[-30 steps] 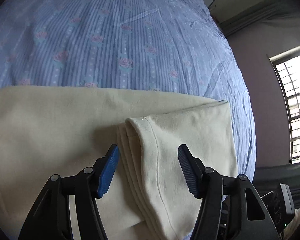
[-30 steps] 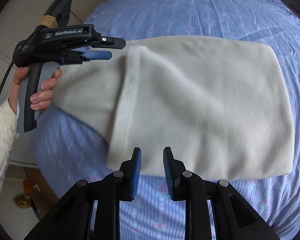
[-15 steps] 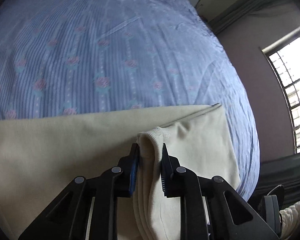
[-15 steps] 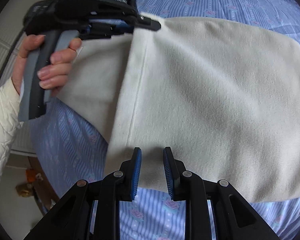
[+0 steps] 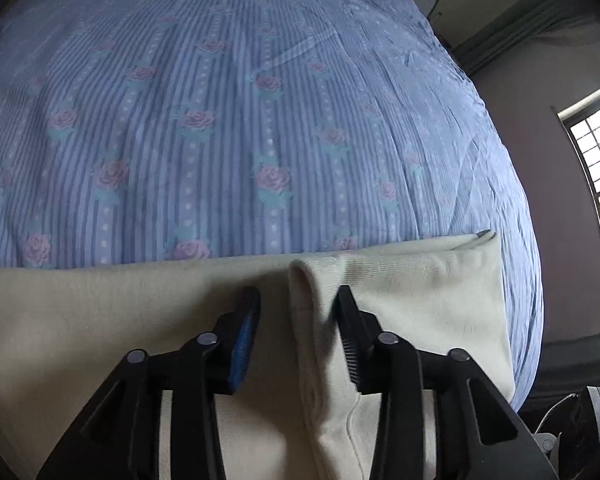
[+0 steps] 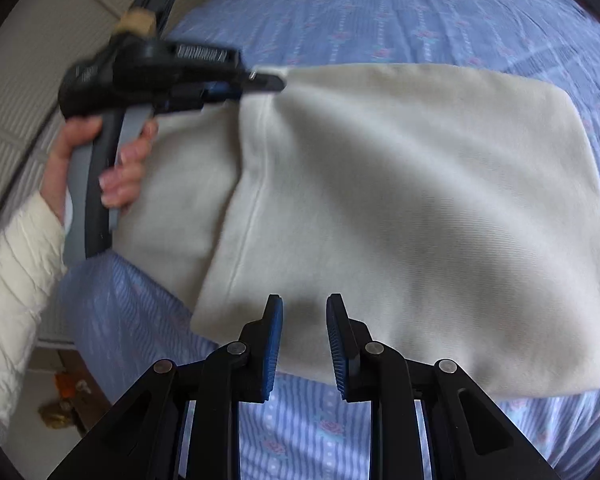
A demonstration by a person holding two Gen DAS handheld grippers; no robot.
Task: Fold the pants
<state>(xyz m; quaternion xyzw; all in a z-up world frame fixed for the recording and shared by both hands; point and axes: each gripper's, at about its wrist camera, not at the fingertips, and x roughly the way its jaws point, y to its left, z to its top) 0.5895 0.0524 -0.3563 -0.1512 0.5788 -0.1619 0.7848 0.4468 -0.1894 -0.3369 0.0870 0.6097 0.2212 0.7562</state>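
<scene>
Cream pants (image 6: 400,208) lie folded on a blue striped bedspread (image 6: 420,12). In the left wrist view the pants (image 5: 428,304) show a raised fold of hem cloth between the fingers of my left gripper (image 5: 298,300), which is open around it. The same left gripper (image 6: 260,80) shows in the right wrist view at the pants' far left corner, held by a hand. My right gripper (image 6: 303,312) is open a little and empty, at the near edge of the pants.
The bedspread (image 5: 228,120) with pink roses stretches far beyond the pants. A window (image 5: 596,184) and grey wall stand at the right. A beige padded surface (image 6: 28,80) and the floor (image 6: 48,400) lie left of the bed.
My left gripper shut on the hem fold half a second ago and has now opened again. My right gripper has opened slightly and moved closer over the pants' near edge.
</scene>
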